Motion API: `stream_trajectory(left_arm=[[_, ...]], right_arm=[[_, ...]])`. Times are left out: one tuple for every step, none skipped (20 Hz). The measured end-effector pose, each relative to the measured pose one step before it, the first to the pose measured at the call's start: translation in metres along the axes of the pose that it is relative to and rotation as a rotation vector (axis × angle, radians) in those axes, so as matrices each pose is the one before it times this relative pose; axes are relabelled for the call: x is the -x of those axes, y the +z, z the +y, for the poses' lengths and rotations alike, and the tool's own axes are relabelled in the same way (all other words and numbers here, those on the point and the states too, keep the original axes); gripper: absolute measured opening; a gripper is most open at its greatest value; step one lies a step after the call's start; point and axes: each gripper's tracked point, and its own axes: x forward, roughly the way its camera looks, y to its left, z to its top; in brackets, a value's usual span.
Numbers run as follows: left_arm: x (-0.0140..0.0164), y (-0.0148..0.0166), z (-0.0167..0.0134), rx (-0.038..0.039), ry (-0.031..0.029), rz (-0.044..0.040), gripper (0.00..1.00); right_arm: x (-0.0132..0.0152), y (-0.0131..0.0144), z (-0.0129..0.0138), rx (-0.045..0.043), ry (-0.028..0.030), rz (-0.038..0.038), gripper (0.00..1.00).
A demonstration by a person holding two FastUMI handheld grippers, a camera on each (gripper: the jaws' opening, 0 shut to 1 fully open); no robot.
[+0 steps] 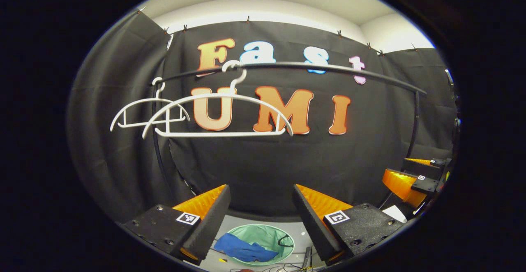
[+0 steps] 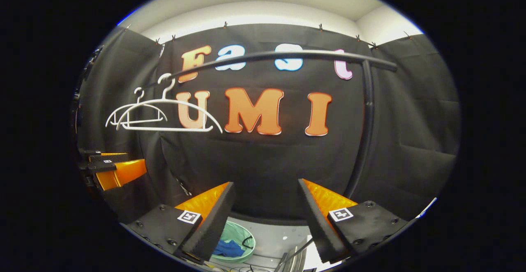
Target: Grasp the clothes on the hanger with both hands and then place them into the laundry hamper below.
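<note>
In the left gripper view, the blue clothes (image 1: 245, 250) are seen at the bottom centre of the frame, draped over the near rim and into the pale green laundry hamper (image 1: 263, 236), which stands on the floor low between the fingers of the left gripper (image 1: 261, 210). Those fingers are held wide apart with nothing between them. In the right gripper view, the same clothes (image 2: 228, 248) and hamper (image 2: 235, 239) are found at the lower left of centre, just beside the left finger of the right gripper (image 2: 266, 212), whose fingers are likewise spread apart and empty.

Small square black-and-white markers are carried on each gripper; no text can be read on them.

Both grippers are held level, pointed at the booth wall. Two bare white hangers (image 1: 218, 114) are hung from a dark rail (image 1: 312, 67) at the upper left of the frame.
</note>
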Motion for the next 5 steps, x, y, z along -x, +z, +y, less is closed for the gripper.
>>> stream_trajectory(left_arm=[[0.00602,0.00747,-0.00003,-0.00039,0.00177,-0.01390,0.94],[0.00281,0.00668,0.00173,-0.00162,0.00426,-0.01086,0.94],[0.00527,0.00807,-0.00042,-0.00022,0.00580,-0.01228,0.94],[0.00355,0.00750,0.00132,0.00191,0.00791,-0.01169,0.94],[0.00400,0.00589,0.00182,0.00432,0.00938,-0.01161,0.94]], right_arm=[[0.00282,0.00704,-0.00482,-0.00413,0.00109,-0.01066,1.00],[0.00244,0.00487,-0.00303,-0.00667,0.00318,-0.00714,1.00],[0.00250,0.00548,-0.00449,-0.00658,0.00154,-0.00705,1.00],[0.00205,0.00373,-0.00413,-0.00630,0.00091,-0.00682,1.00],[0.00171,0.00198,-0.00324,-0.00402,0.00010,-0.00521,1.00]])
